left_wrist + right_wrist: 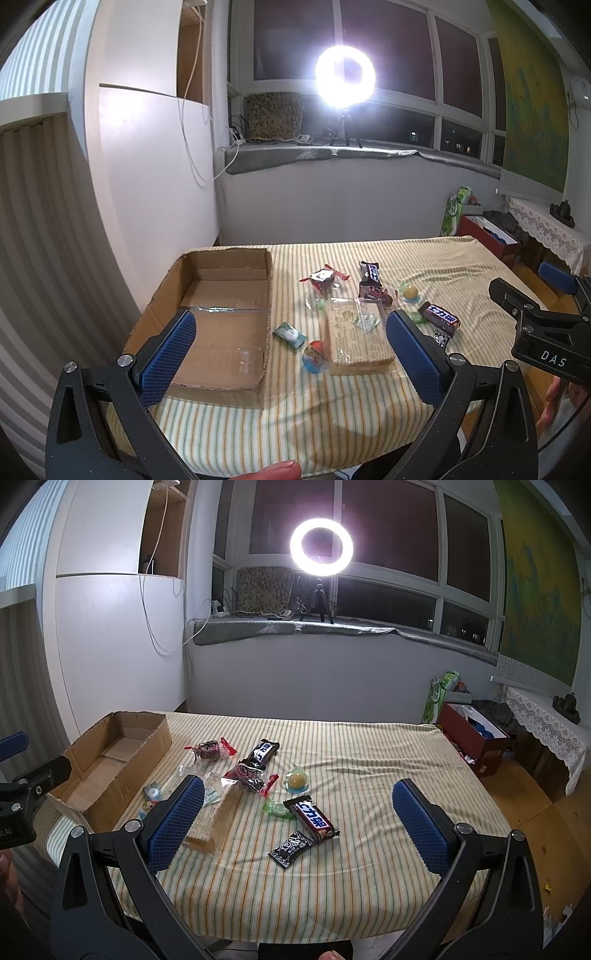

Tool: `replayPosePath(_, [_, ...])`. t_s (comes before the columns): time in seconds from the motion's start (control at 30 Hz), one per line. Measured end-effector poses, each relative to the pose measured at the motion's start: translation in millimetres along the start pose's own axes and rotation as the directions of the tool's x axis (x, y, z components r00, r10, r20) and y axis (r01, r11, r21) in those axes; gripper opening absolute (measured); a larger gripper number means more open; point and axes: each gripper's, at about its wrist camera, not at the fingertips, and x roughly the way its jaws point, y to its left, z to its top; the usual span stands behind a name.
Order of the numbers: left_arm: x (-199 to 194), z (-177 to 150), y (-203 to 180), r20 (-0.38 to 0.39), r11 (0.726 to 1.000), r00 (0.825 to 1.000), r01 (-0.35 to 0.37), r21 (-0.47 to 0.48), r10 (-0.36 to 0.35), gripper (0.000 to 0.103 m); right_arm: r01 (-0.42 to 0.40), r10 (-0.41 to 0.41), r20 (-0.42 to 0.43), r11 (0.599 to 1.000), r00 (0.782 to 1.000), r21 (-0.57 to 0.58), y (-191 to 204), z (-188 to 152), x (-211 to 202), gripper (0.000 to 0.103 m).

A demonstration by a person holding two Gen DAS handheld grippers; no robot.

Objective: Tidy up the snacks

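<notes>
An open, empty cardboard box [221, 325] lies at the table's left; it also shows in the right wrist view [110, 764]. Several snacks lie scattered right of it: a wafer pack [356, 336], two Snickers bars [441, 318] [371, 274], red-wrapped candies [325, 278], a jelly cup [410, 292], a small teal pack [290, 334]. In the right wrist view the nearest are a Snickers bar [314, 818] and a black packet [290, 849]. My left gripper [291, 354] is open and empty above the table's near edge. My right gripper [297, 830] is open and empty, hovering near the front.
The striped tablecloth [369, 775] covers the table. A wall and curtain stand at the left. A ring light [345, 72] shines on the window sill behind. A red box [469, 734] and a bag sit on the floor at the right.
</notes>
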Motion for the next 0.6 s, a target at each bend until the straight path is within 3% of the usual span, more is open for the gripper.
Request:
replayPosePath(0.3, [4, 3, -6, -0.045, 0.999, 0.999, -0.016, 0.049, 0.018, 0.102, -0.005, 0.005, -0.016, 1.000, 1.000, 0.017, -9, -5, 6, 0.103])
replayPosePath(0.6, [3, 3, -15, 0.005, 1.000, 1.000, 0.009, 0.023, -0.009, 0.102, -0.003, 0.004, -0.031, 0.999, 1.000, 0.033, -19, -7, 8, 0.103])
